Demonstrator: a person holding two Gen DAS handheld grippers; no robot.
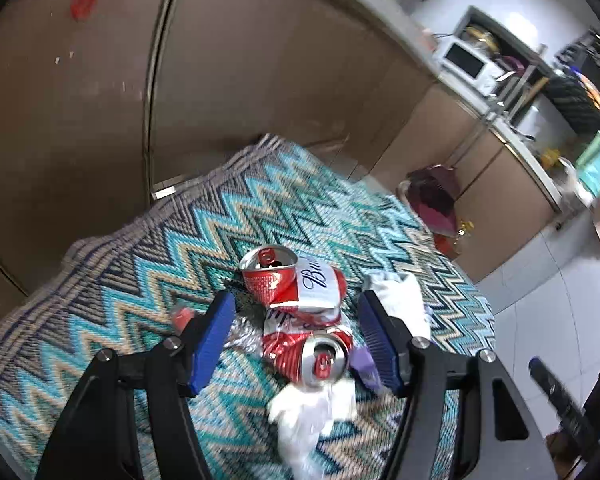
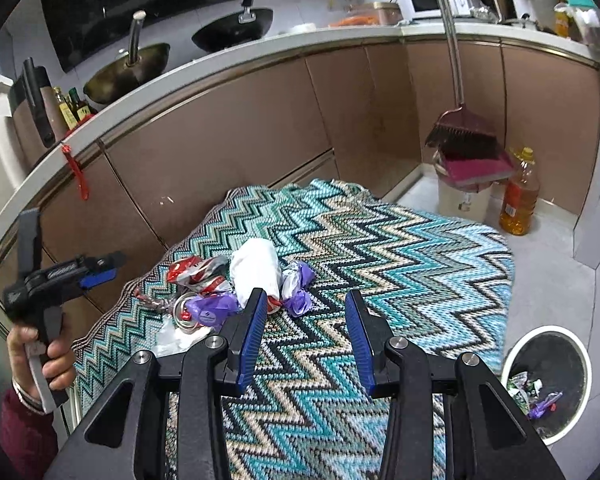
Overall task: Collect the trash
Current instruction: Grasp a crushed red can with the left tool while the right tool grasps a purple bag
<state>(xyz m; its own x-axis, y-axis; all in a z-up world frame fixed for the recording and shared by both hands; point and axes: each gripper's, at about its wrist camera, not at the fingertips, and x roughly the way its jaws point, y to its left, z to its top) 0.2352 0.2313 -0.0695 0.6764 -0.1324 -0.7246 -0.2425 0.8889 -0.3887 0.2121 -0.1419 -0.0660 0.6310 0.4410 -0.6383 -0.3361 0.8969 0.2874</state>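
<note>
Nearest the left wrist camera, the left tongs (image 1: 296,336) stand spread wide and released, their blue pads either side of the litter without pressing on anything. Between them, low in the centre of the frame, lie two crushed red cans: the near can (image 1: 308,354) with its opened top facing the camera, and the far can (image 1: 292,278) just above it, the two touching. White tissue (image 1: 312,412) spills below the near can, more white paper (image 1: 400,300) sits against the right-hand pad, and a purple wrapper (image 1: 364,360) shows beside it. All of this rests on the zigzag rug (image 1: 100,320) on the kitchen floor, in front of the brown cabinets (image 1: 260,80). In the right wrist view, the right tongs (image 2: 306,332) are partly open and empty, held above bare rug to the right of the pile; the left-hand pad overlaps the tissue's edge in the picture, but contact cannot be confirmed. The bin (image 2: 548,384), already holding some scraps, stands at the lower right of that frame, well apart from the pile. Assessment: the step in hand appears to be a pick from the pile. To do it well, the left tongs should be centred on one can, lowered until the pads flank its body, and closed across the crumpled middle rather than the rim, keeping loose tissue out of the bite so nothing drops on the way to the bin.
</note>
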